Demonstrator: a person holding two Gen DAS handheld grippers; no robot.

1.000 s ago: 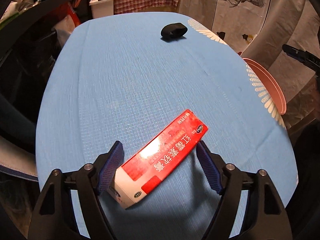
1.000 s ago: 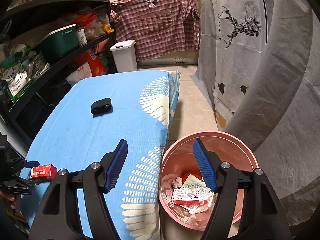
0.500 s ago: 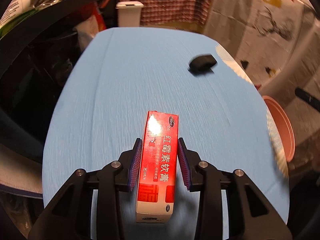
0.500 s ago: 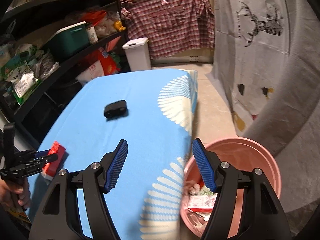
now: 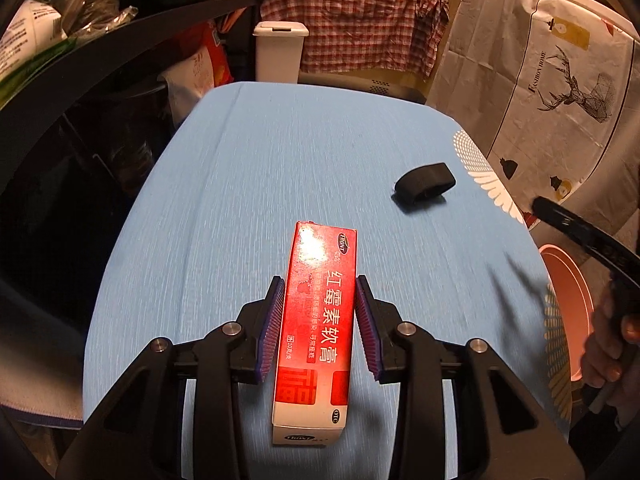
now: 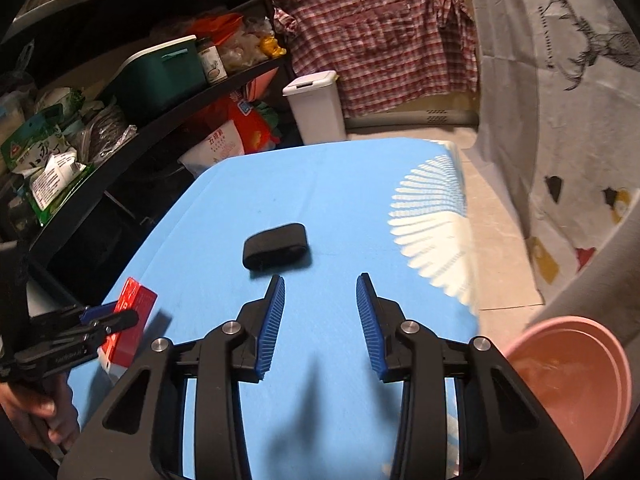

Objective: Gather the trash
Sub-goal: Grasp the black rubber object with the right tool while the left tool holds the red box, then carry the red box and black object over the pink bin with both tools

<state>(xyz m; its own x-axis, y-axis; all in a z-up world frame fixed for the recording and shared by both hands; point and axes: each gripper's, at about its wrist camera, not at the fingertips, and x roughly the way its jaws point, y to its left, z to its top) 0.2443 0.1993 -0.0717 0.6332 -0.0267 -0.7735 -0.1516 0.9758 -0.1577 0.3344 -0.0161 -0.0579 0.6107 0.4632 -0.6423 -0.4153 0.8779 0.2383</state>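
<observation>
My left gripper (image 5: 319,286) is shut on a red and white ointment box (image 5: 318,320), held lengthwise between the pads above the blue table (image 5: 260,184). The box also shows in the right wrist view (image 6: 130,320), lifted at the table's left edge. My right gripper (image 6: 320,284) is open and empty over the table, just short of a black oval object (image 6: 276,246), which also lies at the right in the left wrist view (image 5: 425,182). A pink trash basin (image 6: 580,384) stands on the floor at the right, and its rim shows in the left wrist view (image 5: 568,300).
Dark shelves (image 6: 120,92) packed with bags and boxes run along the table's left side. A white lidded bin (image 6: 316,108) and a plaid shirt (image 6: 384,48) stand beyond the far end. A deer-print sheet (image 5: 560,80) hangs at the right.
My left gripper closed on the box, turned it straight between the pads and lifted it. My right gripper swung left from over the basin to over the table, toward the black object.
</observation>
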